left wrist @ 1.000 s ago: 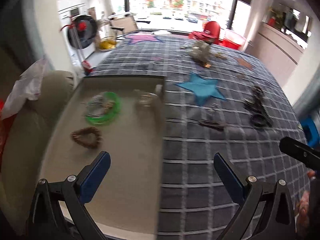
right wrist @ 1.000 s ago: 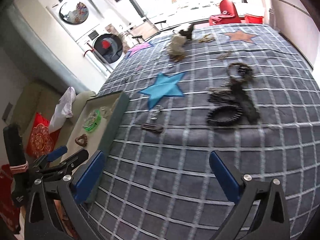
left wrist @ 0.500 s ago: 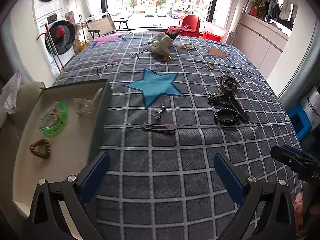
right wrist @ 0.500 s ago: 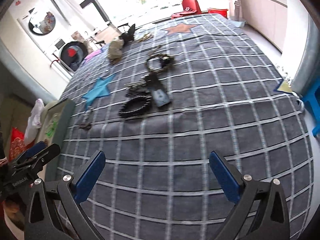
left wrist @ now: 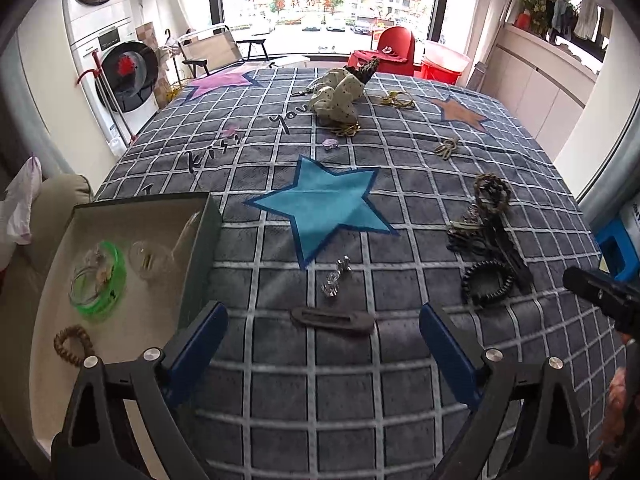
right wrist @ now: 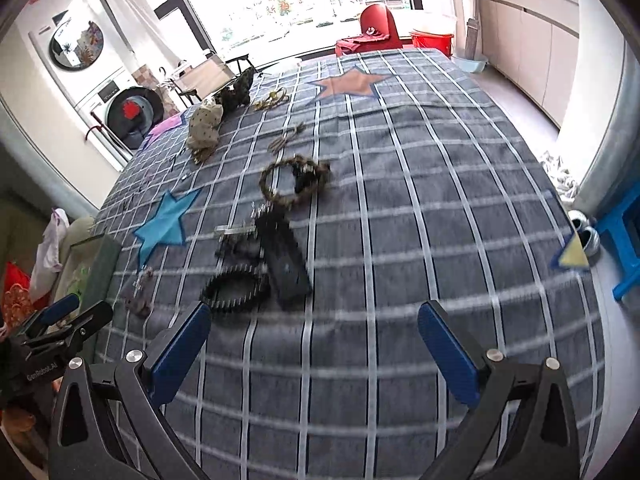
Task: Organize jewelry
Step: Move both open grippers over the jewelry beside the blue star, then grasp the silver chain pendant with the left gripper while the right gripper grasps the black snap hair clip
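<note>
My left gripper (left wrist: 322, 344) hangs open over the checked blanket, nothing between its blue pads. Just ahead of it lies a brown hair clip (left wrist: 333, 321), with a small silver piece (left wrist: 335, 277) beyond. To the left stands an open box (left wrist: 200, 248) holding a green bangle (left wrist: 102, 280), a clear ring (left wrist: 148, 258) and a brown braided tie (left wrist: 74, 346). A black coil tie (left wrist: 486, 282) and dark clips (left wrist: 490, 236) lie at right. My right gripper (right wrist: 314, 344) is open too, with the coil tie (right wrist: 236, 286) and a black clip (right wrist: 286, 258) ahead.
A spotted cloth bundle (left wrist: 340, 94) and gold pieces (left wrist: 396, 99) sit at the far end. A woven loop (right wrist: 294, 180) lies mid-blanket. The other gripper (right wrist: 52, 332) shows at lower left. A blue stool (right wrist: 624, 248) stands off the right edge.
The left gripper has swung right from over the box to above the brown clip. The right gripper has swung right, then slid nearer the black ties. Both stayed open.
</note>
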Demonstrator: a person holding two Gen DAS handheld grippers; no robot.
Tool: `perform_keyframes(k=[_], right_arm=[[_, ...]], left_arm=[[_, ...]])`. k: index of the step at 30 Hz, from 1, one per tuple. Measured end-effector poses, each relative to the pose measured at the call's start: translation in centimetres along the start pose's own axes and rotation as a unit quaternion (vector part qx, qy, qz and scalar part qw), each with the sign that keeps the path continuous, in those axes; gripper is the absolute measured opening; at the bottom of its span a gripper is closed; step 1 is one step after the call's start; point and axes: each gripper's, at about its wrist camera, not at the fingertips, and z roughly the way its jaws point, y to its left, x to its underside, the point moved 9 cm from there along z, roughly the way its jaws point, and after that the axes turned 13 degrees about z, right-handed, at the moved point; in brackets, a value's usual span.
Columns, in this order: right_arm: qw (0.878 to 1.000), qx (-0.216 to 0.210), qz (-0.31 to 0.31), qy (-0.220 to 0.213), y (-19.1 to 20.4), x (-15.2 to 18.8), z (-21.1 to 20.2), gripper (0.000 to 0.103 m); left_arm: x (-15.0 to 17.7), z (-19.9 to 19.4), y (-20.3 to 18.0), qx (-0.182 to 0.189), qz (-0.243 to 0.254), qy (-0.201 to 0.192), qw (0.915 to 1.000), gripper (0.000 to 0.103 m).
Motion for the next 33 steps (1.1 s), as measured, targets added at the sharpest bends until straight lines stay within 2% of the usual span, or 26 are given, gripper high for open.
perform_keyframes(k=[3,5,10,12,13,18,19,21,22,26,30,33], right_arm=[[1.000,0.001,-0.003,0.000,0.2,-1.3,1.1,0.099],[1.000,0.004,-0.003,0.003,0.2,-1.9,2.0,0.098],[1.000,0.005,-0.009,0.016,0.4,-2.2,3.6,0.090],[1.000,0.007,-0.020,0.019,0.9,-2.0,4.2,0.085],[0.999,0.010,-0.025,0.019,1.0,-2.0,4.4,0.083],[0.998,0.014,-0.045,0.034,2.0,-1.5,5.9,0.064],[0.998,0.021,-0.056,0.029,2.3,-1.5,6.0,0.063],[0.997,0.026,-0.071,0.026,2.7,-1.4,6.2,0.056],[0.997,0.027,-0.076,0.023,3.0,-1.5,6.2,0.055],[0.996,0.023,-0.087,0.026,3.8,-1.5,6.3,0.051],[0.992,0.031,-0.124,0.019,5.0,-1.0,6.3,0.050],[0.992,0.038,-0.121,0.021,5.2,-1.0,6.7,0.050]], left_arm=[[-0.5,1.1,0.1,0.000,0.002,0.005,1.0000,0.097],[-0.8,1.8,-0.1,0.003,0.008,0.008,0.9999,0.085],[-1.1,3.7,-0.6,0.004,0.013,0.022,0.9997,0.085],[-1.3,4.2,-0.9,0.004,0.018,0.023,0.9996,0.083],[-1.4,4.4,-1.0,0.001,0.021,0.024,0.9995,0.075],[-1.6,5.4,-1.3,0.003,0.024,0.032,0.9992,0.074],[-1.7,5.6,-1.3,0.004,0.025,0.033,0.9991,0.074],[-1.7,5.9,-1.4,0.005,0.025,0.036,0.9990,0.072],[-1.7,6.1,-1.5,0.007,0.026,0.038,0.9989,0.065],[-1.9,6.4,-1.7,0.011,0.025,0.037,0.9989,0.065],[-1.9,6.4,-1.7,0.013,0.025,0.036,0.9990,0.065],[-1.9,6.4,-1.8,0.015,0.026,0.035,0.9989,0.065]])
